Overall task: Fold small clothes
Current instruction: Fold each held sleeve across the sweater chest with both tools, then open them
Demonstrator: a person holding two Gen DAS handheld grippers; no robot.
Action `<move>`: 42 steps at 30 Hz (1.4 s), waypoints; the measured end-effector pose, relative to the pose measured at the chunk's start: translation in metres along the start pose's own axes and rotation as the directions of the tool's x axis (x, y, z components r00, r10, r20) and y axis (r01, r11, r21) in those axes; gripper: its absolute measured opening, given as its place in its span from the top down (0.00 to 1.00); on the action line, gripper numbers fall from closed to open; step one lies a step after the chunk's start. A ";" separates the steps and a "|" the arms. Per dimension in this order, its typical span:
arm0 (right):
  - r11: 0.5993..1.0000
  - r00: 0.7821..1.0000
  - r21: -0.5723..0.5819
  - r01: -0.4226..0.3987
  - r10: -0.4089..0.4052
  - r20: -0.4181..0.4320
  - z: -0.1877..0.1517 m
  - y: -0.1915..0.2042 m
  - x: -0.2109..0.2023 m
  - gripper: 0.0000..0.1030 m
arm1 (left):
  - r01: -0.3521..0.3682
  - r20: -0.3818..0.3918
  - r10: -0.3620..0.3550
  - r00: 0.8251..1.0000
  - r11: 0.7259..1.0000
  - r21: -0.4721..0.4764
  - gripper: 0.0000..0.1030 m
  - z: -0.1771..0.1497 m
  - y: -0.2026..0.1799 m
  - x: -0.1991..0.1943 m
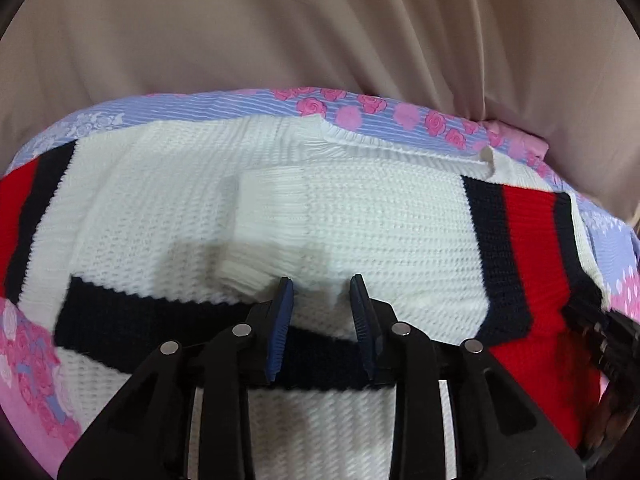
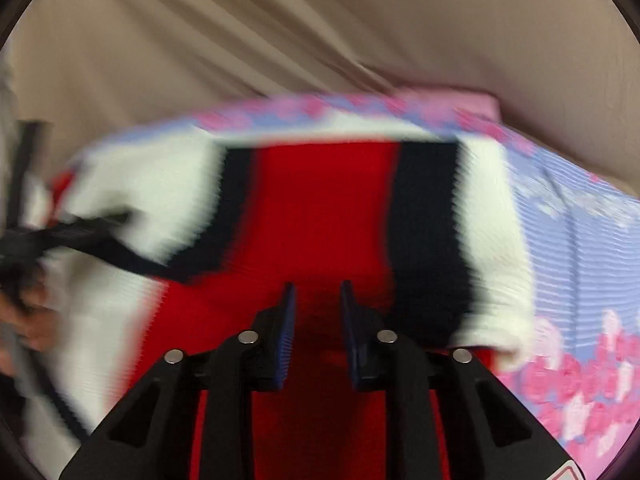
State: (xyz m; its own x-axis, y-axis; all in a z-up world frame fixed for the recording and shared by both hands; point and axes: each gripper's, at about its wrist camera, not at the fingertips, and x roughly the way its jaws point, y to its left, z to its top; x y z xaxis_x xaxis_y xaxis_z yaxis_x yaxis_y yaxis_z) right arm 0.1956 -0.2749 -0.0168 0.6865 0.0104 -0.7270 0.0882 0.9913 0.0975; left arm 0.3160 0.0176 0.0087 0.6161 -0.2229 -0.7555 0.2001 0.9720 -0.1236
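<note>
Sweater [image 1: 360, 220]: a small white knit with navy and red stripe bands lies spread and partly folded on a bed covered by a lilac and pink rose-print bedsheet [image 1: 248, 102], with a beige curtain [image 1: 320, 20] hanging in folds behind. One sleeve is laid across the chest, its white ribbed cuff [image 1: 268, 220] resting near the middle of the body, and the ribbed neckline sits along the far edge. A navy band crosses the near part of the garment under the left tool [image 1: 322, 284], which hovers just above the knit with its blue-padded fingers [image 1: 280, 320] spread apart and nothing between them. From the right wrist view, heavily blurred, the right tool [image 2: 318, 288] sits over the red stripe band, its fingers likewise apart with a clear gap and no fabric pinched; the left tool and the hand holding it appear dimly at that view's left edge. The step in hand is probably taking hold of the near hem or the striped side to fold it over. To do this well, each tool should pinch one clean edge, through all layers, at matching points on either side, then lift and carry the fabric evenly so the folded sleeve stays put and no crease forms. No brand, label or readable writing is visible anywhere; a small red-edged sticker at the right tool's lower corner is too cut off to read.
</note>
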 end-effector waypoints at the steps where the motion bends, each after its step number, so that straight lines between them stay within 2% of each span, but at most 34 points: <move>1: 0.998 1.000 0.055 -0.010 0.010 0.005 -0.003 -0.020 -0.007 0.86 | -0.019 -0.007 0.019 1.000 1.000 0.002 0.71 -0.004 0.008 -0.004; 2: 0.993 1.000 0.116 0.028 -0.030 0.010 -0.007 -0.043 -0.018 0.97 | -0.039 -0.012 0.039 0.999 0.999 -0.001 0.71 -0.007 0.015 -0.006; 3: 0.987 0.999 0.154 0.047 -0.049 0.012 -0.009 -0.058 -0.026 1.00 | -0.046 -0.014 0.046 0.999 0.999 -0.004 0.72 -0.010 0.021 -0.006; 5: 0.976 1.000 0.216 0.008 -0.010 0.010 -0.004 -0.069 -0.034 1.00 | -0.038 -0.010 0.038 0.999 0.999 -0.015 0.76 -0.009 0.026 -0.009; 6: 0.979 0.999 0.203 0.024 -0.028 0.016 0.007 -0.062 -0.037 1.00 | -0.039 -0.007 0.039 0.999 0.999 -0.028 0.76 -0.005 0.024 -0.011; 8: 0.990 0.998 0.137 0.036 -0.042 0.045 0.029 -0.040 -0.038 0.88 | -0.008 0.027 0.009 1.000 0.999 -0.033 0.75 0.008 0.014 -0.018; 10: 0.997 0.999 0.080 0.011 -0.015 0.051 0.057 -0.021 -0.025 0.88 | 0.005 0.039 -0.004 0.999 1.000 -0.023 0.73 0.026 -0.006 -0.009; 12: 0.998 0.999 0.060 0.006 -0.009 0.048 0.077 -0.012 -0.003 0.88 | -0.020 0.007 0.020 1.000 1.000 -0.005 0.71 0.036 -0.014 0.010; 13: 0.998 0.999 0.053 0.045 -0.047 0.024 0.083 -0.012 0.016 0.88 | -0.031 -0.016 0.031 0.999 0.999 -0.006 0.67 0.037 -0.013 0.024; 15: 0.989 0.991 0.067 0.132 -0.129 -0.040 0.087 -0.024 0.047 0.89 | -0.013 -0.002 0.013 1.000 1.000 -0.018 0.65 0.037 -0.010 0.028; 16: 0.989 0.994 0.098 0.111 -0.109 -0.024 0.085 -0.030 0.047 0.94 | -0.013 -0.004 0.013 1.000 1.000 -0.018 0.65 0.035 -0.008 0.024; 17: 0.988 0.997 0.130 0.083 -0.082 -0.012 0.085 -0.034 0.039 0.92 | -0.017 0.002 0.017 1.000 1.000 -0.017 0.65 0.034 -0.005 0.019; 20: 0.989 0.997 0.148 -0.007 -0.004 0.074 0.071 -0.036 -0.005 0.85 | -0.026 0.021 0.026 0.999 0.999 -0.027 0.65 0.026 0.009 0.002; 23: 0.991 0.998 0.128 0.023 -0.030 0.056 0.044 -0.040 -0.026 0.84 | -0.037 0.049 0.039 0.998 0.998 -0.045 0.67 0.014 0.025 -0.019; 25: 0.991 0.998 0.125 0.048 -0.052 0.035 0.021 -0.044 -0.035 0.84 | -0.005 0.060 0.009 0.998 0.997 -0.073 0.66 0.008 0.031 -0.031; 27: 0.991 0.998 0.126 0.046 -0.050 0.029 0.003 -0.042 -0.038 0.84 | 0.050 0.058 -0.045 0.997 0.995 -0.082 0.57 0.007 0.023 -0.033; 28: 0.992 0.998 0.111 0.061 -0.062 0.013 -0.001 -0.040 -0.031 0.84 | 0.060 0.050 -0.056 0.997 0.995 -0.074 0.49 0.006 0.017 -0.029; 30: 0.991 0.995 0.094 0.097 -0.098 0.013 -0.005 -0.038 -0.021 0.85 | 0.016 -0.013 -0.016 1.000 0.999 -0.031 0.48 0.003 0.001 0.000; 31: 0.989 0.993 0.093 0.115 -0.117 0.010 -0.004 -0.034 -0.022 0.85 | -0.029 -0.045 0.028 0.999 0.999 -0.021 0.51 -0.001 0.000 0.014; 32: 0.988 0.993 0.103 0.112 -0.114 0.017 -0.003 -0.031 -0.029 0.84 | -0.036 0.002 0.036 0.999 0.999 -0.015 0.51 -0.003 0.000 0.015; 33: 0.989 0.996 0.122 0.082 -0.087 0.036 -0.005 -0.029 -0.040 0.84 | -0.063 0.016 0.063 0.998 0.998 -0.003 0.52 -0.003 0.000 0.011; 34: 0.990 0.997 0.130 0.062 -0.069 0.046 -0.007 -0.029 -0.045 0.84 | -0.057 0.007 0.057 0.998 0.998 -0.014 0.52 -0.005 0.006 0.005; 36: 0.992 0.996 0.122 0.039 -0.048 0.071 -0.021 -0.021 -0.068 0.79 | -0.004 0.020 0.006 1.000 0.997 -0.080 0.52 -0.009 0.030 -0.014; 37: 0.993 0.995 0.113 0.040 -0.049 0.081 -0.031 -0.017 -0.079 0.72 | -0.002 0.042 0.007 0.999 0.994 -0.112 0.52 -0.011 0.048 -0.028; 38: 0.994 0.995 0.104 0.042 -0.051 0.085 -0.038 -0.010 -0.085 0.66 | -0.025 0.067 0.035 0.997 0.989 -0.143 0.52 -0.014 0.068 -0.041; 41: 0.996 0.997 0.086 0.030 -0.037 0.073 -0.071 0.008 -0.100 0.64 | -0.088 0.110 0.121 0.987 0.960 -0.268 0.43 -0.022 0.137 -0.070; 42: 0.996 0.997 0.087 0.037 -0.043 0.063 -0.078 0.013 -0.100 0.64 | -0.107 0.112 0.150 0.982 0.940 -0.325 0.41 -0.025 0.164 -0.077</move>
State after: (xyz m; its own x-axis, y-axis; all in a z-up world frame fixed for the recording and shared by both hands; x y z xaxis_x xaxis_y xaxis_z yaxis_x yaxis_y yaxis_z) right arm 0.0717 -0.2531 0.0035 0.7262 -0.0405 -0.6863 0.1762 0.9759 0.1289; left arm 0.2823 0.1962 0.0307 0.7202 -0.0813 -0.6890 -0.1255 0.9615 -0.2446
